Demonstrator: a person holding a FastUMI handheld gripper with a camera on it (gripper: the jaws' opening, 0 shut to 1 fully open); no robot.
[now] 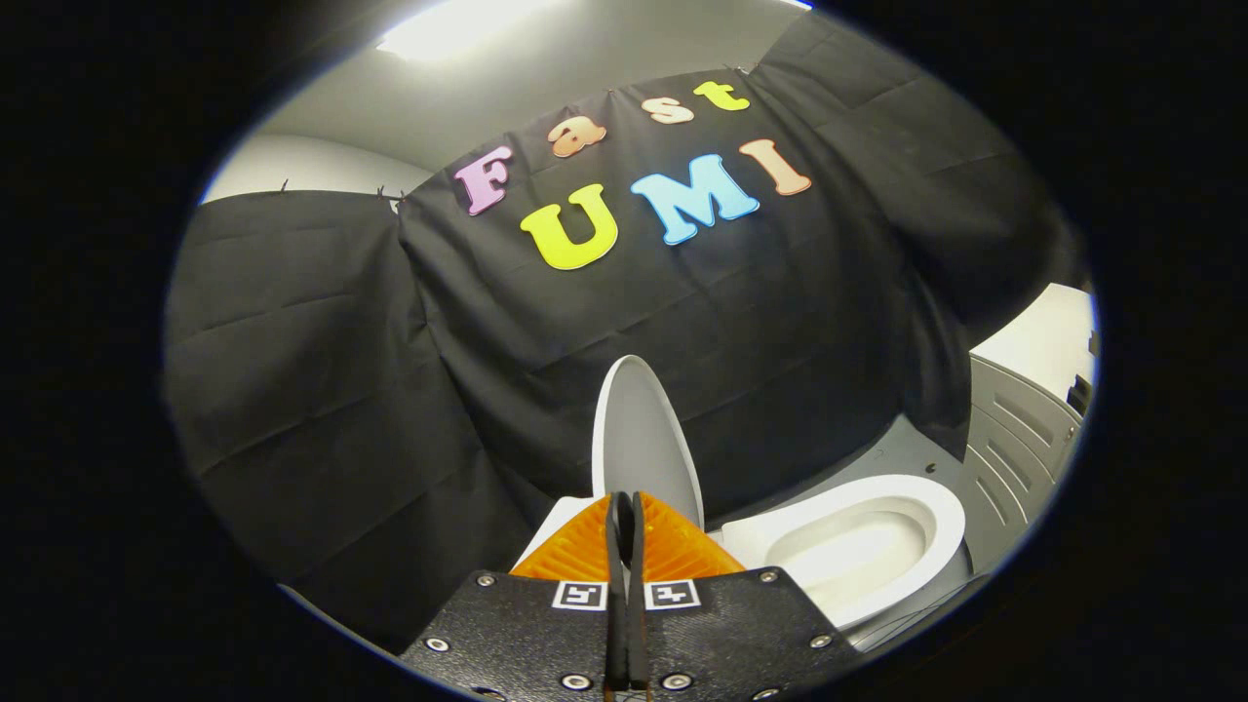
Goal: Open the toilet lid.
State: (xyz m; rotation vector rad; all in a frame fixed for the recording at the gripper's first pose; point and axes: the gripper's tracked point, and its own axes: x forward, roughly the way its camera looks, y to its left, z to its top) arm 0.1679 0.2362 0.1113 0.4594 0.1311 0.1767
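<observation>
In the gripper view, the hand-held gripper (625, 512) with black plates and orange ribbed finger bodies has its two thin black fingers (616, 546) pressed together side by side, with nothing pinched between them; only a hairline slit shows between the two strips. Each finger carries a small square black-and-white marker (579, 595) near its base, on the dark textured plate studded with round silver screws. Just ahead of the fingertips, and rising above them, stands the white oval plastic toilet lid (643, 439), raised to an upright position and seen nearly edge-on, its pale grey inner face turned toward the right side of the gripper. Whether the fingertips touch the lid's lower part cannot be told, because the orange bodies cover that spot. To the right of the fingers and a little beyond them lies the white ceramic toilet bowl (858, 541) with its broad rounded rim uncovered and its hollow open to view. Beyond the bowl, further right, a grey ribbed panel (1014, 439) curves away, and a grey floor surface (877, 453) with a few small dark dots lies between it and the bowl. Behind the lid hangs the creased black cloth wall (312, 390), with a pale ceiling and a bright light (448, 29) above it.
</observation>
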